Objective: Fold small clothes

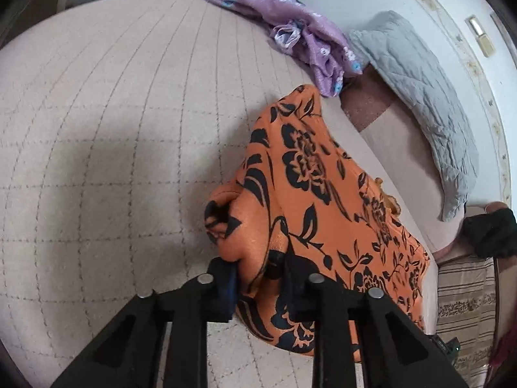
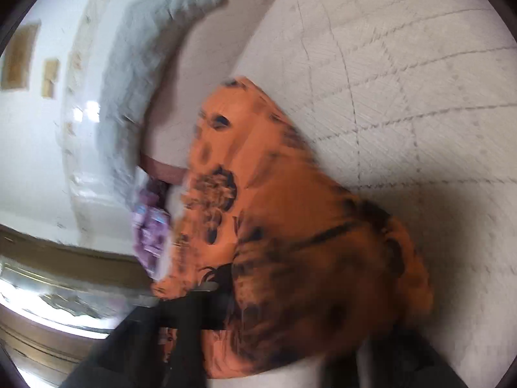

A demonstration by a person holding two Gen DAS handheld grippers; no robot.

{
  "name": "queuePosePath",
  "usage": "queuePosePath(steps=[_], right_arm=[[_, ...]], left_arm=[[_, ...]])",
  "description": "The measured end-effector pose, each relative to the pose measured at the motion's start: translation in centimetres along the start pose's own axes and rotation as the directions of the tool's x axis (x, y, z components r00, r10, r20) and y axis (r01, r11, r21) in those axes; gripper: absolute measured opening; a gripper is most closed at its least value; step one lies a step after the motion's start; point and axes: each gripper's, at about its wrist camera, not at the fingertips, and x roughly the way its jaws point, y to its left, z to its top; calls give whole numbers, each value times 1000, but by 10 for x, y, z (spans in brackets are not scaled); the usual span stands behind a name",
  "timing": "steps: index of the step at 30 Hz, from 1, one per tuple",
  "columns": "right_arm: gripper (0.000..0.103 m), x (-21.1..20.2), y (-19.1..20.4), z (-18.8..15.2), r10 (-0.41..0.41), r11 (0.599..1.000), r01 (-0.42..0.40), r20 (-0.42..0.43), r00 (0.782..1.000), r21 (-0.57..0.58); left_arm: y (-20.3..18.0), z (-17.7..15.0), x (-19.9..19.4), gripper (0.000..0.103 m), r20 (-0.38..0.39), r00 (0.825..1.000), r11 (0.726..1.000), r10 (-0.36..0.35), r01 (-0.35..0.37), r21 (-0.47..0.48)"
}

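Grippers both angle downward over the quilted bed cover [image 1: 97,148]. Left gripper [image 1: 258,278] has its jaws narrowed onto a bunched fold of the orange floral garment [image 1: 310,200], cloth pinched between the pads. Right gripper [image 2: 290,333] is blurred and largely buried under the same garment; its jaws seem closed on fabric. Beyond lie a purple cloth [image 1: 290,29] and a grey pillow [image 1: 416,97].

Left gripper [image 1: 258,278] shows matte black fingers [image 1: 223,287], angular and slab-sided, with a blue pad on the inner face of one. Round silver pin heads dot the linkage arms, which carry triangular cut-outs. Right gripper [image 2: 274,320] is black too, blurred, with a pale metal strip across its top.
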Motion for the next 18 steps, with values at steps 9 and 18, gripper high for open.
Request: queuePosePath(steps=[9,18], right_arm=[[17,-71,36,-32,27,990,-11,113,993,-142],[26,-109,-29,-85,-101,991,98,-28,995,-95]], left_arm=[[2,-16,-78,17,42,998,991,-47,42,124],[59,-78,-98,30,-86,993,983,87,-71,167]])
